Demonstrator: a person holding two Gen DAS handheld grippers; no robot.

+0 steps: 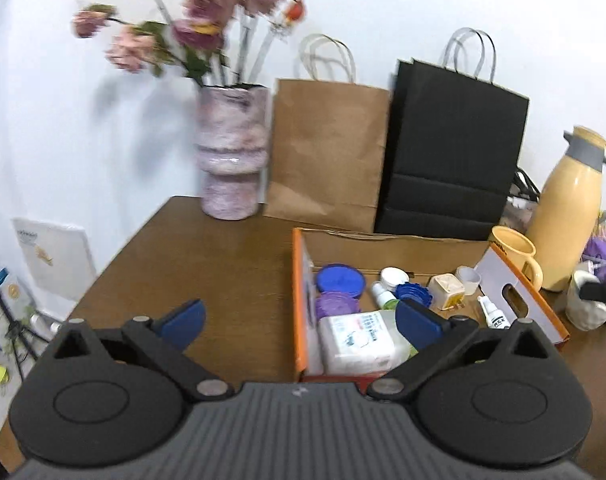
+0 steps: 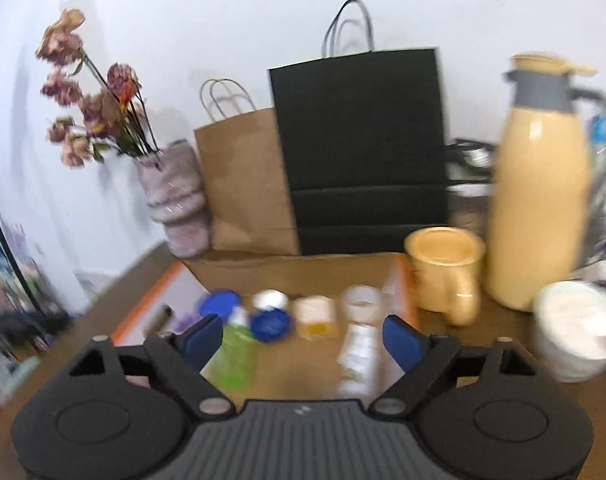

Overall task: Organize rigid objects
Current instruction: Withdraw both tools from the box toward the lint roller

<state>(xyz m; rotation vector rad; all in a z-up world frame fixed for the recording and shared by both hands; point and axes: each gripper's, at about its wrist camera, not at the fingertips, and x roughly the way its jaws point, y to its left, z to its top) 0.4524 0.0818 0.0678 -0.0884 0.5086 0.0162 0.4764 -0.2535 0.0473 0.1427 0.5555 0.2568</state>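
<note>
Empty left tool (image 1: 301, 326) above box (image 1: 301, 300)

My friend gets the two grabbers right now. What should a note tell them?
Left tool: open, nothing held, in front of the box.
Right tool: open, nothing held, over the box.
Inside the cardboard box: blue lid, purple lid, white packet, small white jar, beige cube, dropper bottle, green bottle.
Outside it, on the table: yellow mug, thermos, both beside the box.
Done: small things are in the box. Left: I cannot tell if anything more needs to go in.
</note>
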